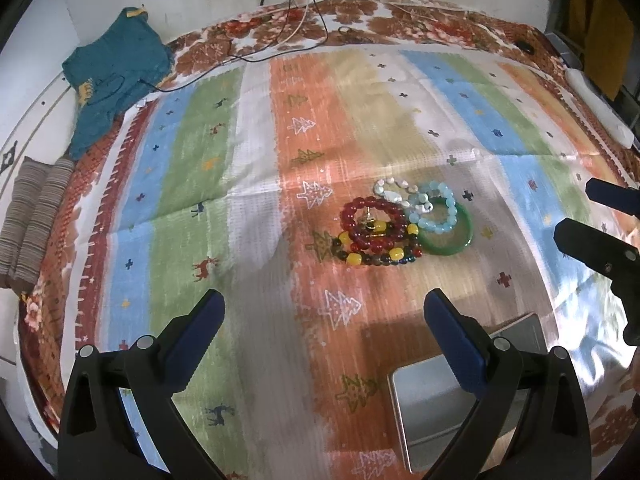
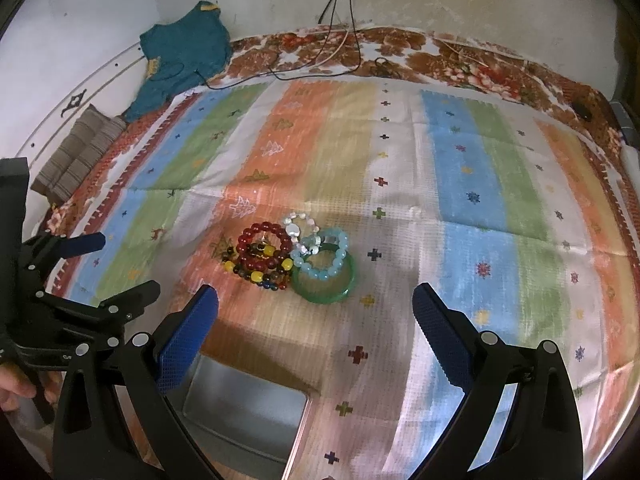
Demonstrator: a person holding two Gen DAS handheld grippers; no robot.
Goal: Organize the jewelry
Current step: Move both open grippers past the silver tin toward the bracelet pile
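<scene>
- Left wrist view: my left gripper [image 1: 324,320] hangs wide open and empty, short of the bracelets [image 1: 404,228] piled on the striped cloth [image 1: 200,160]. They overlap, so I judge one pinch could drag several.
- Right wrist view: my right gripper [image 2: 316,312] is open too, the tin tray [image 2: 244,412] beneath it. Beads may roll off the tray's rim.
</scene>
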